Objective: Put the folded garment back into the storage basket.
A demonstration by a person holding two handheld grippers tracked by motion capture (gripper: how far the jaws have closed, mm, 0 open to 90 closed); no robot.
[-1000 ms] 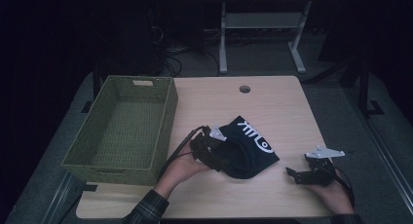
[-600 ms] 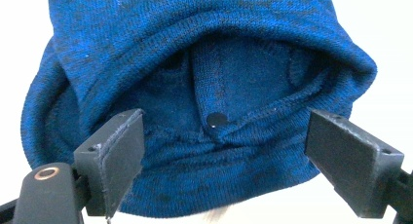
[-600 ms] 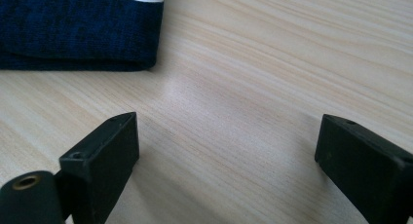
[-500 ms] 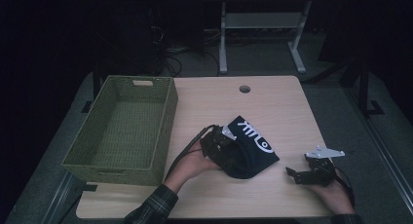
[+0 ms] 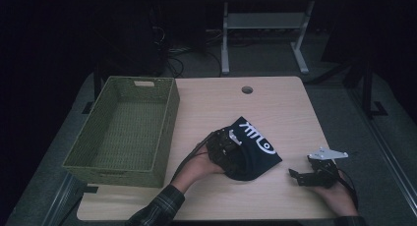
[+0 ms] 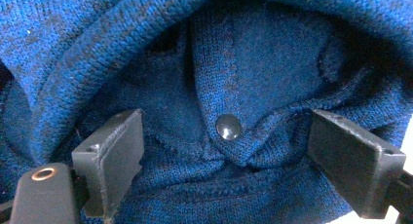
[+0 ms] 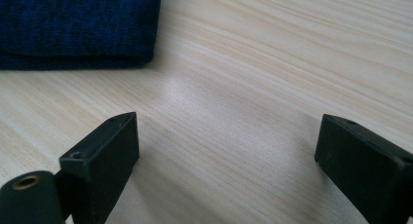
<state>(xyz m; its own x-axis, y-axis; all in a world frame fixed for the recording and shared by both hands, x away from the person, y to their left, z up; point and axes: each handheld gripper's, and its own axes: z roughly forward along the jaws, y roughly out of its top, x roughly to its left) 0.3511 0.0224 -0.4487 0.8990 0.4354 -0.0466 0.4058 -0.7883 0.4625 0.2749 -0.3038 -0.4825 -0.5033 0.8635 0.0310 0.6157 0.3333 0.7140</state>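
A dark blue knit garment (image 5: 253, 150) with a white print lies crumpled on the wooden table (image 5: 280, 105), near its front. My left gripper (image 5: 227, 146) is pushed into the garment's left side. In the left gripper view it (image 6: 226, 134) stands open, with folds of blue knit (image 6: 272, 73) and a dark snap button (image 6: 229, 126) between the jaws. My right gripper (image 5: 297, 176) rests open on the table to the garment's right, apart from it. In the right gripper view it (image 7: 226, 136) has bare wood between the jaws, and the garment's edge (image 7: 78, 34) lies ahead at the upper left.
A green woven basket (image 5: 169, 132) stands on the table's left side, with nothing in it. A round cable hole (image 5: 247, 90) is near the far edge. A metal stand (image 5: 265, 24) and cables are on the floor beyond.
My left gripper has slid to the right, further onto the garment, bunching the fabric. The right gripper has stayed where it was.
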